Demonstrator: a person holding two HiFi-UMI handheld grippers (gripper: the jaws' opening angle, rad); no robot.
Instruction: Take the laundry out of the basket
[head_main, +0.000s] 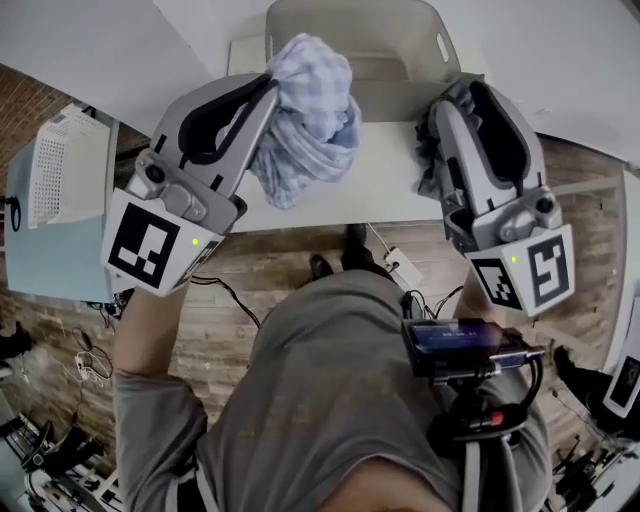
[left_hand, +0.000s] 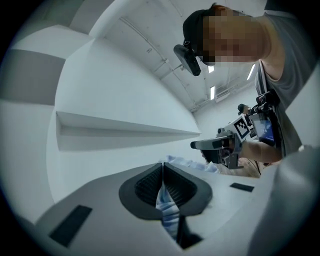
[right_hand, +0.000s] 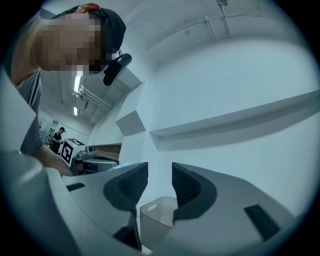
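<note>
**Checked cloth out over the table, basket beyond both grippers**

Blue-and-white checked cloth (head_main: 305, 120) hung bunched from the tips of the left gripper (head_main: 268, 88). It was above the white table (head_main: 390, 190), on the person's side of the basket (head_main: 440, 45). In the left gripper view the jaws of that gripper (left_hand: 162, 167) were pressed almost together, with a strip of the cloth (left_hand: 166, 207) pinched between the ribbed pads. The bundle's long axis ran downward from the pinch, so lowering it should lay it on the table and not back in the basket.

The right gripper (head_main: 462, 95) pointed toward the basket's right wall and was the nearer of the two to it. Its own view showed the jaws of that gripper (right_hand: 160, 172) partly apart with nothing between them, and the translucent grey basket (right_hand: 155, 215) just beyond the gap. A dark crumpled shape (head_main: 428, 150) lay on the table against that gripper's left side. It was probably another garment, though that could not be told for certain.

Counted:
- two grippers
- one basket
- one checked cloth
- one dark crumple

No laundry was visible in the part of the basket's interior that showed, so the task looked close to done.
</note>
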